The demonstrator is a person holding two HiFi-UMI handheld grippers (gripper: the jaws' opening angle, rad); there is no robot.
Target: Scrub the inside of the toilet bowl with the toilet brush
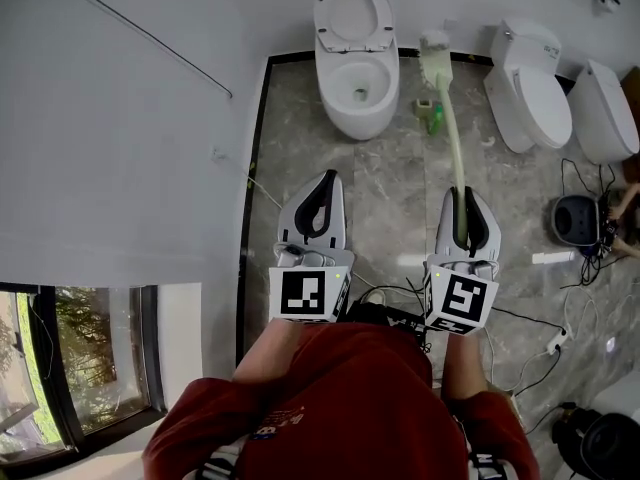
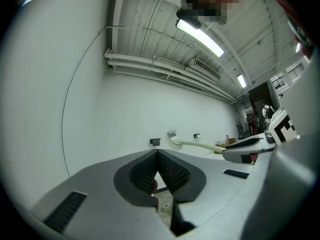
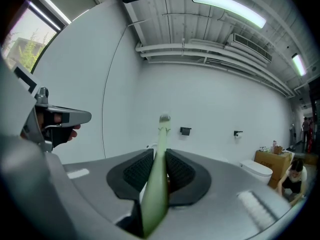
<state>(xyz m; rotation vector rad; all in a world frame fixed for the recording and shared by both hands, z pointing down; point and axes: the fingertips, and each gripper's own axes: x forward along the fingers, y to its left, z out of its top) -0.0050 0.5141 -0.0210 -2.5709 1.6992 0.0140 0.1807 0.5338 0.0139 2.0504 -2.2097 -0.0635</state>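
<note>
A white toilet (image 1: pixel 356 86) stands against the far wall with its seat and lid raised, the bowl open. My right gripper (image 1: pixel 464 204) is shut on the pale green handle of the toilet brush (image 1: pixel 448 118), whose white head points at the wall to the right of the bowl. In the right gripper view the brush handle (image 3: pixel 156 184) runs between the jaws and out ahead. My left gripper (image 1: pixel 320 196) is shut with nothing in it, held over the floor in front of the toilet; its jaws meet in the left gripper view (image 2: pixel 157 156).
A green brush holder (image 1: pixel 431 116) sits on the floor right of the toilet. Two more toilets (image 1: pixel 530 86) stand at the right. Cables (image 1: pixel 560 318) and a round black device (image 1: pixel 575 218) lie at the right. A white wall (image 1: pixel 120 118) borders the left.
</note>
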